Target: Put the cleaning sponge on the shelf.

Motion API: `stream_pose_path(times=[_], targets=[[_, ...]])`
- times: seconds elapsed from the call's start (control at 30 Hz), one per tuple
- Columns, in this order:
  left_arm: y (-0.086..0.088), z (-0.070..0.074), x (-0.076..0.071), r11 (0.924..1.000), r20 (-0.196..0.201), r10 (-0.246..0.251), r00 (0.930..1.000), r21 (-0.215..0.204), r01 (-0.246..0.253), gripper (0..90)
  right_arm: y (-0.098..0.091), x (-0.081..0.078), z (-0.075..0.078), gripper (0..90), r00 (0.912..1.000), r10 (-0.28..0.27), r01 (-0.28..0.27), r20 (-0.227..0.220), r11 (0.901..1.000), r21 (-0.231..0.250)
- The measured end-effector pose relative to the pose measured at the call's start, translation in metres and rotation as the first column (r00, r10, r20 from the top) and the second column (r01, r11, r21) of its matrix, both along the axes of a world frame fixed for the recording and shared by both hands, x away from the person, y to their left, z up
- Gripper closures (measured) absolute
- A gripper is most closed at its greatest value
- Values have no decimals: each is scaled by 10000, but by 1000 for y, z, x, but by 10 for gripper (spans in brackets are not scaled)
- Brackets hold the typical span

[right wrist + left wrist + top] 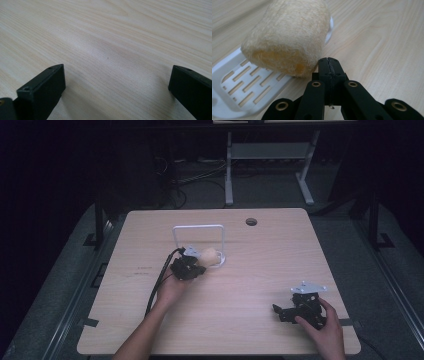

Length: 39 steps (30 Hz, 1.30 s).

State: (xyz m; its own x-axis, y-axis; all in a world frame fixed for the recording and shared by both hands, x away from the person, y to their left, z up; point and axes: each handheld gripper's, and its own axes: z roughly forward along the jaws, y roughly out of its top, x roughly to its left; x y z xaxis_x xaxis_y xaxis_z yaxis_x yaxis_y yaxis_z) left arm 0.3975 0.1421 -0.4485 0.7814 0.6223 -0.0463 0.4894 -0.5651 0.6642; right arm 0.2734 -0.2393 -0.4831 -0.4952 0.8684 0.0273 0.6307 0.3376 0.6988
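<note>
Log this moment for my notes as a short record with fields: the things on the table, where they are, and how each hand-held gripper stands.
surface: light wooden table
rack: white rack with a wire frame and a slotted base, near the table's middle
sponge: tan fuzzy roll, resting on the slotted base
left hand-held gripper: jaws shut, empty, tips close beside the roll; contact cannot be told
right hand-held gripper: jaws wide open, empty, low over bare wood near the right front corner

Loofah sponge [287,37]: pale yellow, fibrous, stubby cylinder, lying on side. Rests on slotted white base of wire-frame rack [244,87], one end overhanging base edge. Sits near table [240,320] centre, slightly toward far edge, left of middle.
</note>
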Motion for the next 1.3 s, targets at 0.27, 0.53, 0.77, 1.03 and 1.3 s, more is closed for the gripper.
stream_pose_path(times=[0.27,0.53,0.77,1.03,1.3], targets=[[12,0,4,9990,147,409,9991,151,-412,898,0,0,0,7,10000,-2,2,-1,10000,3],[23,-1,8,9965,128,832,9964,111,-834,898,0,0,0,7,10000,0,0,0,10000,1],[30,-1,10,9942,236,1066,9940,99,-1069,899,0,0,0,7,10000,-2,2,0,10000,2],[32,0,10,9938,252,1107,9935,111,-1110,898,0,0,0,7,10000,0,0,2,10000,1],[33,6,4,9943,230,1064,9941,20,-1065,898,0,0,0,7,10000,3,-3,3,10000,-1]])
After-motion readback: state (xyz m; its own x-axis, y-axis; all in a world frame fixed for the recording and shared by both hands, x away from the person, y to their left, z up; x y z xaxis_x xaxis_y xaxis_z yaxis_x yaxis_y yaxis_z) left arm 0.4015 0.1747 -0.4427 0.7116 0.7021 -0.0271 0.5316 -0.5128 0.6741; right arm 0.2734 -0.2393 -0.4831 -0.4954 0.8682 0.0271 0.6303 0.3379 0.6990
